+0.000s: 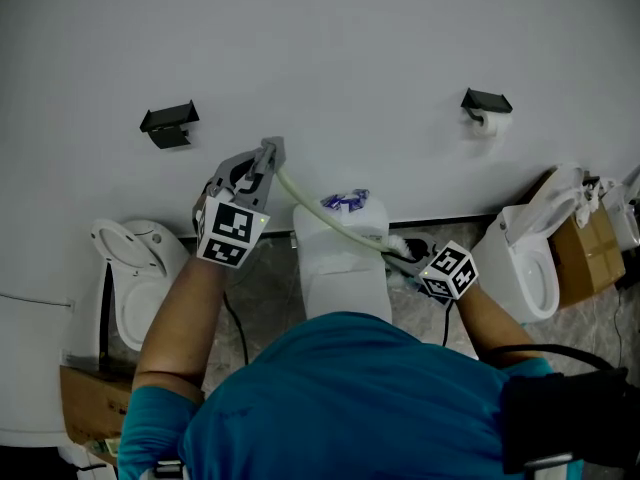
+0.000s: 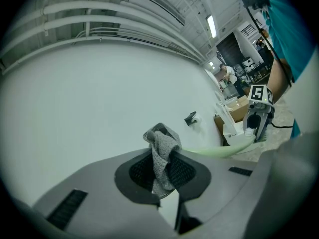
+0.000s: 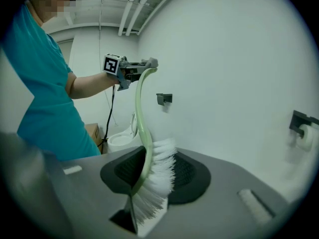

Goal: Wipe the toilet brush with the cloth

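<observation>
The toilet brush has a pale green curved handle [image 1: 320,208] and white bristles [image 3: 159,176]. My right gripper [image 1: 402,259] is shut on the brush's head end, with the bristles [image 1: 396,242] sticking out between the jaws. In the right gripper view the handle [image 3: 140,113] arcs up to my left gripper [image 3: 142,66]. That left gripper [image 1: 270,154] is raised near the wall and shut on a grey knitted cloth [image 2: 162,156], which is bunched around the far end of the handle [image 2: 217,151]. The left gripper view shows the right gripper [image 2: 259,121] at the handle's other end.
Three white toilets stand along the white wall: one at the left [image 1: 135,278], one below the brush [image 1: 345,263], one at the right [image 1: 525,258]. The wall carries a black bracket [image 1: 168,125] and a paper-roll holder [image 1: 487,108]. A cardboard box [image 1: 590,248] sits at the far right.
</observation>
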`<action>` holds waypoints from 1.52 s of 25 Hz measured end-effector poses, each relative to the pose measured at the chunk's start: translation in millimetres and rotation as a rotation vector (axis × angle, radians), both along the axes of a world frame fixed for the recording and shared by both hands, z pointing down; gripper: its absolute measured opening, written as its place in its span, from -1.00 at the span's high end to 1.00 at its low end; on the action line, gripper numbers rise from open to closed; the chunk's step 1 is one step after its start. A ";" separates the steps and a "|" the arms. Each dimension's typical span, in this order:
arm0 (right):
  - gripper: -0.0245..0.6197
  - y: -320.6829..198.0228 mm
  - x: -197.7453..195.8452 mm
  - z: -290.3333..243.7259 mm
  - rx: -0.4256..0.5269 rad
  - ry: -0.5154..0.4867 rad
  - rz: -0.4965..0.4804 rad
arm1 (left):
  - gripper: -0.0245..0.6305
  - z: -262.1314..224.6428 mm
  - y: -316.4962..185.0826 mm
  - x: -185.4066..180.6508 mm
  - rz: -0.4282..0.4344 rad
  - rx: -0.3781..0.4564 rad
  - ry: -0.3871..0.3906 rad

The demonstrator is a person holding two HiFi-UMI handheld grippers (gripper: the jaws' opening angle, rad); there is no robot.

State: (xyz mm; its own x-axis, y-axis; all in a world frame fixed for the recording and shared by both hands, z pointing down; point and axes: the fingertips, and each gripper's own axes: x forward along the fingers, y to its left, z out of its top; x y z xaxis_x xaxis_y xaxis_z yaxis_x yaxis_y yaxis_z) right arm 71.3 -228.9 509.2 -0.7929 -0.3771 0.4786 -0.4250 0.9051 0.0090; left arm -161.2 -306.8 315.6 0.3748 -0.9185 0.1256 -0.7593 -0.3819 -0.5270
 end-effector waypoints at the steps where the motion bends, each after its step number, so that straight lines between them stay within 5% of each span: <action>1: 0.51 -5.3 0.8 0.5 0.003 0.020 0.023 | 0.81 0.7 -1.2 -0.4 -0.003 -0.002 -0.002; 7: 0.51 -36.3 -11.3 -10.8 0.039 0.123 0.130 | 0.81 7.3 2.1 12.6 -0.012 0.019 -0.077; 18: 0.50 -76.2 -55.6 -34.6 0.121 0.279 0.238 | 0.81 84.0 21.3 126.7 0.155 -0.064 -0.358; 28: 0.50 -80.4 -77.2 -43.0 0.135 0.272 0.227 | 0.81 119.2 19.0 151.4 0.206 -0.168 -0.403; 38: 0.50 -76.5 -79.4 -48.5 0.149 0.232 0.210 | 0.81 121.6 14.6 147.9 0.184 -0.161 -0.435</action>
State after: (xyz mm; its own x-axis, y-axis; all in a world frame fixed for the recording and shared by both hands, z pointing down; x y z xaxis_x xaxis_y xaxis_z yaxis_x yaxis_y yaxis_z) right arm -8.2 -305.5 460.8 -0.5674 -0.5997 0.5643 -0.5727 0.7798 0.2528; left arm -13.3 -292.1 437.2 0.4104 -0.7982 0.4409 -0.3949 -0.5914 -0.7031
